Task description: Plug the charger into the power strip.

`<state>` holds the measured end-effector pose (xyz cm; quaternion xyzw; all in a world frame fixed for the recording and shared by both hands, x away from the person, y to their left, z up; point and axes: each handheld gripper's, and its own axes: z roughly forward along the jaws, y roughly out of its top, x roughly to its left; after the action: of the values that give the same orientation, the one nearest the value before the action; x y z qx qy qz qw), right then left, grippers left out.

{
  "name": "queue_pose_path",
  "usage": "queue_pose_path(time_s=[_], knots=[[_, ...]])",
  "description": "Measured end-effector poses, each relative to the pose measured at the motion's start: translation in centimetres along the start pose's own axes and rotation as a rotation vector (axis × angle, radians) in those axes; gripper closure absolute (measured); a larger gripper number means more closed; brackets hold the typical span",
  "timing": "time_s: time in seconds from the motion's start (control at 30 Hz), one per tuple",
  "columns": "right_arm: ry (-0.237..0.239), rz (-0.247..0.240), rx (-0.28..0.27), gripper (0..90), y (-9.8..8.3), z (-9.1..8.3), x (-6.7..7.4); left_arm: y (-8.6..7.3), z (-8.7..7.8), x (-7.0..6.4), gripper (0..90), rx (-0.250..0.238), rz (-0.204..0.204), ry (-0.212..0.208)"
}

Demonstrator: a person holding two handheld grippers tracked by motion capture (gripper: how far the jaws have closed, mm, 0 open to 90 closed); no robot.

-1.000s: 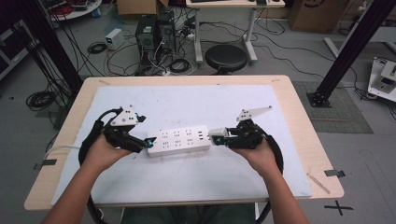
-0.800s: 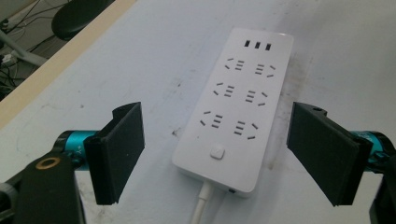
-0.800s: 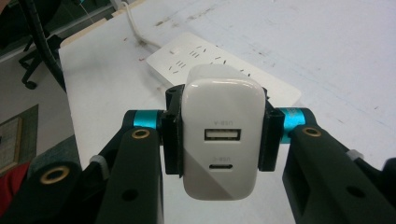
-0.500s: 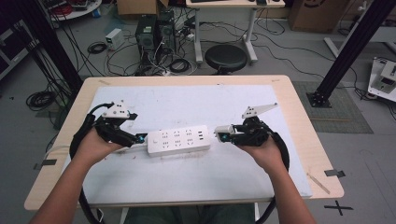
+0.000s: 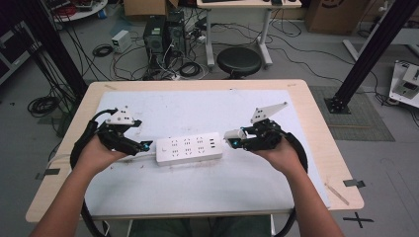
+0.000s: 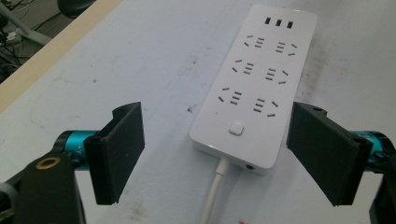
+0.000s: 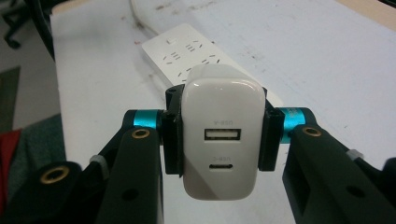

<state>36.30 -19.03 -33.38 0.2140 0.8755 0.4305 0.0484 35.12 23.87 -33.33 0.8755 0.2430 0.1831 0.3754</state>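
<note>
Charger, a white wall adapter block with two ports on its rear face, sits clamped between the jaws of the right gripper, held off the table just beside the right end of the power strip; pads press its two flat sides, rear face turned toward the gripper's camera. Judged light, rigid, with smooth glossy plastic that could slip or twist under a loose hold; the flat flanks now gripped look like the soundest place to hold it, leaving the prong end free toward the strip. Prongs themselves are hidden behind the body, so their alignment cannot be told. Power strip lies flat on the pale mat near the middle of the table, sockets up, its white cord leaving the end nearest the left gripper. Strip looks stiff and fairly light, likely to slide on the mat when a plug is pushed in, so bracing it at the cord end seems called for. Left gripper stands wide open, its two black pads flanking the cord end of the strip with clear gaps on both sides, touching nothing, low over the mat
</note>
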Motion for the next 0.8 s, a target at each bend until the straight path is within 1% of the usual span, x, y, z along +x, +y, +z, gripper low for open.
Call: queue_pose_path(time_s=[0.03,0.13,0.17,0.2,0.23,0.4,0.43,0.47,0.5,0.53,0.57,0.6,0.63,0.67,0.7,0.73,0.77,0.8], knots=[[0.0,-0.003,0.011,63.3,0.3,0.2,0.0,0.0,-0.1,0.0,19.2,0.005,0.002,0.003],[-0.013,-0.043,0.068,63.3,1.8,1.2,-0.1,-0.2,-0.4,0.1,19.2,0.013,0.005,0.012],[-0.023,-0.055,0.085,63.3,2.3,1.5,-0.1,-0.3,-0.4,0.1,19.2,0.014,0.003,0.012],[-0.026,-0.061,0.096,63.3,2.7,1.7,-0.2,-0.4,-0.4,0.1,19.2,0.004,-0.009,0.019],[-0.02,-0.059,0.118,63.3,3.4,2.0,-0.3,-0.5,-0.5,0.1,19.2,0.009,-0.006,0.017],[-0.046,-0.064,0.238,63.4,5.6,3.8,-0.9,-1.1,-0.6,0.0,19.2,0.012,-0.019,0.021],[-0.065,-0.074,0.269,63.4,5.9,4.2,-1.0,-1.2,-0.6,0.1,19.2,0.014,-0.015,0.022],[-0.065,-0.074,0.269,63.4,5.9,4.2,-1.0,-1.2,-0.6,0.1,19.2,0.014,-0.015,0.022],[-0.1,-0.078,0.371,63.4,6.9,5.4,-1.2,-1.5,-0.7,0.0,19.2,0.014,-0.022,0.02],[-0.104,-0.07,0.401,63.4,7.2,5.7,-1.3,-1.5,-0.8,0.0,19.2,0.017,-0.023,0.02],[-0.106,-0.075,0.425,63.4,7.4,6.0,-1.4,-1.6,-0.8,0.0,19.2,0.021,-0.021,0.022],[-0.106,-0.073,0.45,63.4,7.5,6.3,-1.6,-1.6,-0.9,0.0,19.2,0.015,-0.025,0.024],[-0.091,-0.077,0.47,63.4,7.7,6.6,-1.7,-1.6,-0.9,0.0,19.2,0.017,-0.025,0.025],[-0.091,-0.077,0.47,63.4,7.7,6.6,-1.7,-1.6,-0.9,0.0,19.2,0.017,-0.025,0.025],[-0.066,-0.094,0.509,63.4,7.9,7.1,-1.9,-1.6,-1.1,0.0,19.2,0.024,-0.017,0.023],[-0.051,-0.1,0.538,63.4,8.1,7.3,-2.0,-1.6,-1.1,0.0,19.2,0.024,-0.017,0.023],[-0.041,-0.102,0.557,63.4,8.2,7.6,-2.1,-1.7,-1.2,0.0,19.2,0.025,-0.016,0.024],[-0.03,-0.119,0.574,63.4,8.3,7.9,-2.2,-1.7,-1.2,0.0,19.2,0.025,-0.016,0.024]])
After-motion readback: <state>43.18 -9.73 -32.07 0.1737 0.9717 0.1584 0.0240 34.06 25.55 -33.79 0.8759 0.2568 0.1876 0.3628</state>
